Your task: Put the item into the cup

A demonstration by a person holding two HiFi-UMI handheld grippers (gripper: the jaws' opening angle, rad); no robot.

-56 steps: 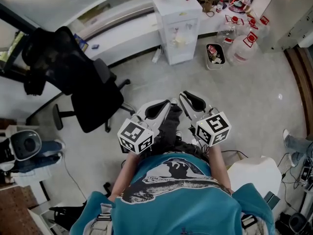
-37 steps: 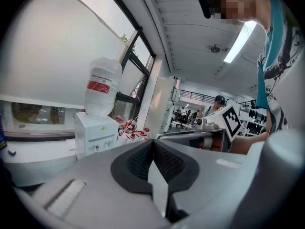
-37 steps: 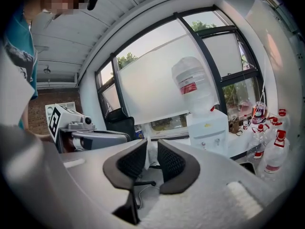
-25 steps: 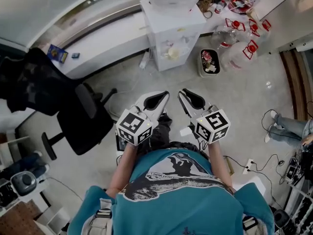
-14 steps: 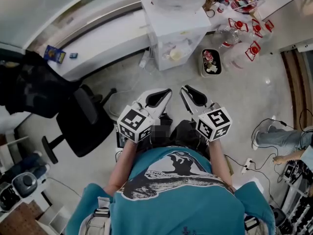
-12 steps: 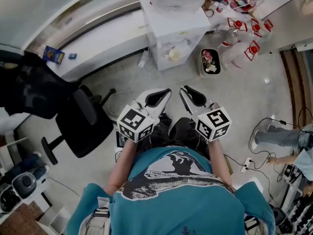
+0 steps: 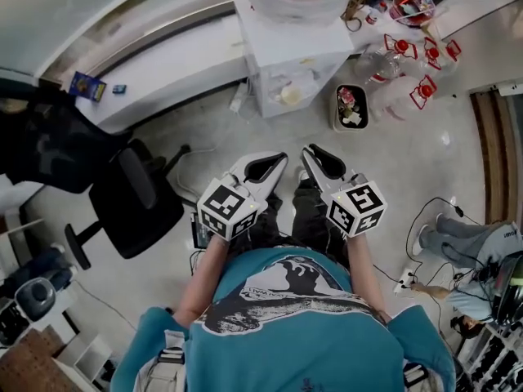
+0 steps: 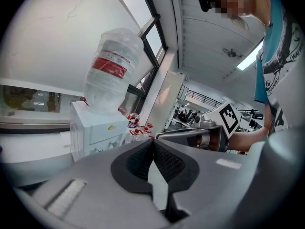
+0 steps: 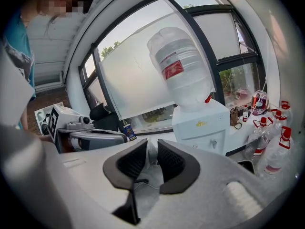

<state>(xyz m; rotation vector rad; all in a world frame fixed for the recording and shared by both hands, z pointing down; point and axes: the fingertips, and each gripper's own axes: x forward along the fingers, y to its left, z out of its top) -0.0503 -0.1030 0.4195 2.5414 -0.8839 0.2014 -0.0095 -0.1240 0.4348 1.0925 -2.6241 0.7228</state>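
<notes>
As the person stands over a grey floor (image 7: 392, 178), both grippers are held side by side in front of the teal shirt (image 7: 286, 325), pointing away from the body.

- Left gripper (image 7: 274, 162): its jaws are closed, with the black pad tips meeting and nothing between them. The marker cube (image 7: 230, 211) sits at its near end.
- Right gripper (image 7: 315, 155): its jaws stand slightly apart with a narrow gap. Only floor shows through the gap, so nothing is held. The marker cube (image 7: 356, 208) sits at its near end.
- Item and cup: neither can be made out in any view.
- Water dispenser (image 7: 294, 55): a white cabinet straight ahead on the far side, topped by an inverted clear bottle (image 9: 181, 73) with a red label.
- Waste bin (image 7: 350, 109): a small bin on the floor just right of the dispenser, with scraps inside.
- Empty water jugs (image 7: 400, 72): clear jugs with red caps and handles, clustered at far right beside the bin.
- White ledge (image 7: 172, 64): runs along the far left under the window, with a small blue packet (image 7: 82, 86) lying on it.
- Office chair (image 7: 135, 207): black, on the left and well apart from the grippers.
- Second person (image 7: 466, 247): low at the right edge, with only legs and an arm in view.
</notes>
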